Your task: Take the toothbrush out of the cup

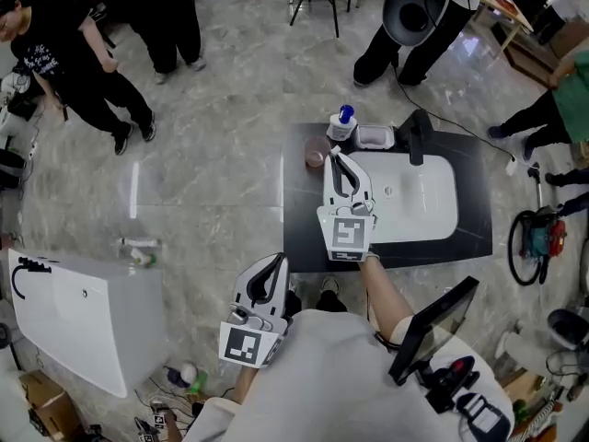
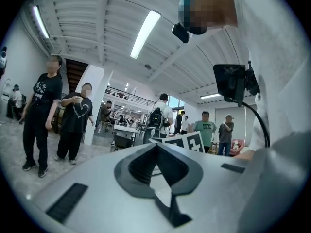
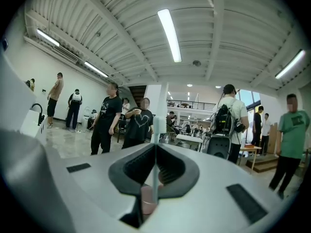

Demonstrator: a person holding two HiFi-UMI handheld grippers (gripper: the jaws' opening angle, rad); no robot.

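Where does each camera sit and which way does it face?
Head view: on the person's head, facing steeply down at the sink; shows their shirt, left tool and right tool.
Left gripper view: on the left tool, facing level along its shut jaws at bystanders; shirt at right.
Right gripper view: on the right tool, facing along jaws shut on the toothbrush, cup below.
Shared: both gripper views show the same bystanders.

Pale grey top point(image 1: 322, 376); beyond it, left gripper point(image 1: 275, 261) and right gripper point(image 1: 335, 154): 2 white shells, dark jaw linings, black-square marker cubes.
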